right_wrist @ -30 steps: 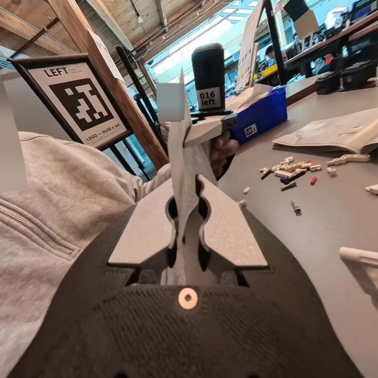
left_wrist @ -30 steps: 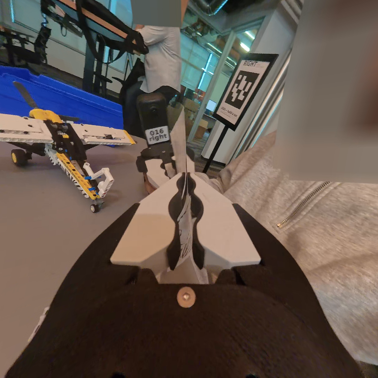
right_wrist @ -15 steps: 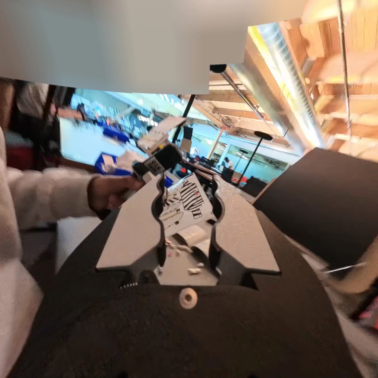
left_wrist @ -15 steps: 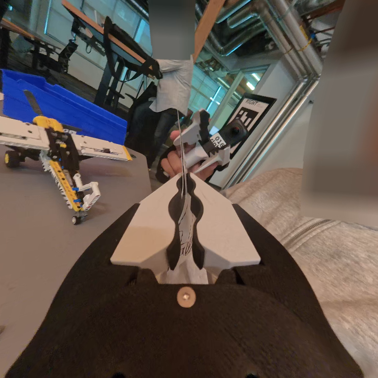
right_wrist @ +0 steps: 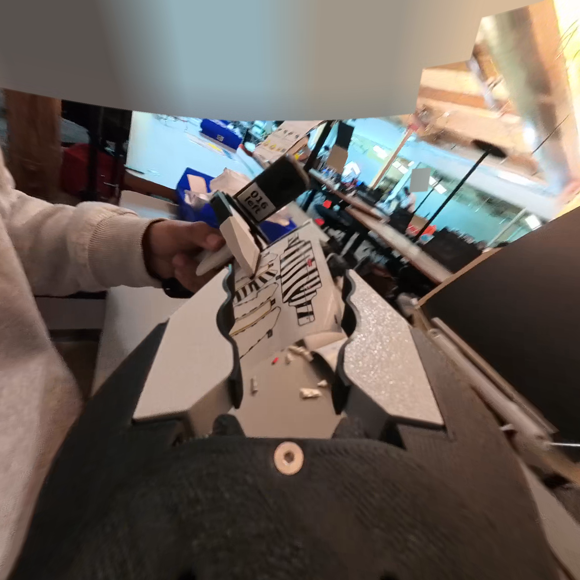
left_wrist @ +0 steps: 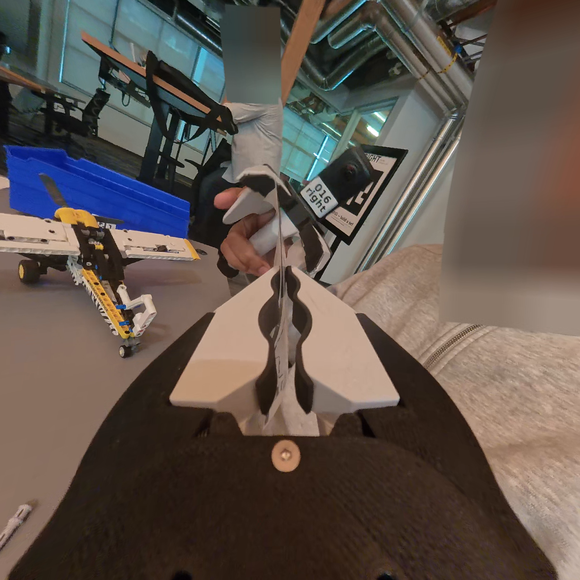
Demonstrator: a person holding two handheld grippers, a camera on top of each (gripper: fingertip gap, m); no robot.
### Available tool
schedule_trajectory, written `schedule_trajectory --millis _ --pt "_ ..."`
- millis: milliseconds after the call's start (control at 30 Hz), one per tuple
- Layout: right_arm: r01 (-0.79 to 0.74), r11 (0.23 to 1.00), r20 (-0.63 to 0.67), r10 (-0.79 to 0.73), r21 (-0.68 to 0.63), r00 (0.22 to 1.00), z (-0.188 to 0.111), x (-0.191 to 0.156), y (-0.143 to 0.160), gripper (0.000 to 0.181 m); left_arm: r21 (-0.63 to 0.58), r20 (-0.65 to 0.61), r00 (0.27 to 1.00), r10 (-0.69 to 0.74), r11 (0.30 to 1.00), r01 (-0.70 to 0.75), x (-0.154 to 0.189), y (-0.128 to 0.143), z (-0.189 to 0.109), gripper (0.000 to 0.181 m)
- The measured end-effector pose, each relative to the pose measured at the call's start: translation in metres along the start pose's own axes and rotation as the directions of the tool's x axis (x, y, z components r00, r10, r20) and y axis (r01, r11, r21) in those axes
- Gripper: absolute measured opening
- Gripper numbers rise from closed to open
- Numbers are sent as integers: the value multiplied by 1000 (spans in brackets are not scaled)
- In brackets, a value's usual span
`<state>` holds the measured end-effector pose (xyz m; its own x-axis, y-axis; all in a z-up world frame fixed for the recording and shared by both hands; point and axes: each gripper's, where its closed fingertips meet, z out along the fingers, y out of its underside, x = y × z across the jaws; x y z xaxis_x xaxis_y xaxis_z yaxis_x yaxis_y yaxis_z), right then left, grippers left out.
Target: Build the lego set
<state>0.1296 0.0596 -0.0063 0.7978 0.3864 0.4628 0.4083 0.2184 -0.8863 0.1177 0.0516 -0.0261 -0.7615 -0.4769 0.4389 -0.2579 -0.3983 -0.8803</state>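
My left gripper (left_wrist: pixel 285 273) is shut on a white sticker sheet (left_wrist: pixel 280 238), seen edge-on and standing upright between its fingers. In the right wrist view the sheet (right_wrist: pixel 282 301) shows black striped stickers, and the left gripper (right_wrist: pixel 248 263) pinches its upper left corner. My right gripper (right_wrist: pixel 288 277) is open, its fingers wide apart in front of the sheet. In the left wrist view the right gripper (left_wrist: pixel 282 226) is tilted, with a finger on each side of the sheet. A white, yellow and black lego plane (left_wrist: pixel 94 251) stands on the grey table (left_wrist: pixel 47 376) at the left.
A blue bin (left_wrist: pixel 94 194) stands behind the plane. Several loose lego pieces (right_wrist: pixel 307 392) lie on the table below the sheet. A loose white piece (left_wrist: pixel 15 527) lies at the near left. The holder's grey hoodie (left_wrist: pixel 470 392) fills the right. A framed sign (left_wrist: pixel 370 188) stands behind. Left and right tips are no more than a few centimetres apart.
My right gripper has opened and let go of the sheet, and has turned so the sheet's printed face shows. My left gripper still holds the sheet and has tilted upward.
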Motion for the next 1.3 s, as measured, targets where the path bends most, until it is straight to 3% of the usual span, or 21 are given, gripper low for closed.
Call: schedule_trajectory --millis 133,300,667,900,1067,1200,1300 --pt "146 984 -67 -140 100 988 -8 -2 -12 59 -6 25 995 -101 995 101 -13 5 -1 0" --pt "146 987 0 -147 -63 989 0 -8 21 69 -21 -29 988 -155 988 154 -13 11 3 0" --pt "84 982 128 -63 -169 990 -2 -23 42 27 -73 -23 992 -128 989 126 -10 20 8 0" --pt "-55 986 196 85 -155 977 -5 -28 41 19 -84 -53 995 -83 993 78 -3 20 11 3" --pt "-165 973 233 200 -162 952 -4 -30 46 21 -82 -71 996 -58 995 52 1 20 13 13" --pt "-211 959 232 252 -190 939 -1 -30 52 39 -87 -25 998 -64 994 61 -8 23 12 0" --pt "-152 977 123 171 -148 978 2 -14 50 57 -26 5 992 -127 991 127 -17 16 7 0"
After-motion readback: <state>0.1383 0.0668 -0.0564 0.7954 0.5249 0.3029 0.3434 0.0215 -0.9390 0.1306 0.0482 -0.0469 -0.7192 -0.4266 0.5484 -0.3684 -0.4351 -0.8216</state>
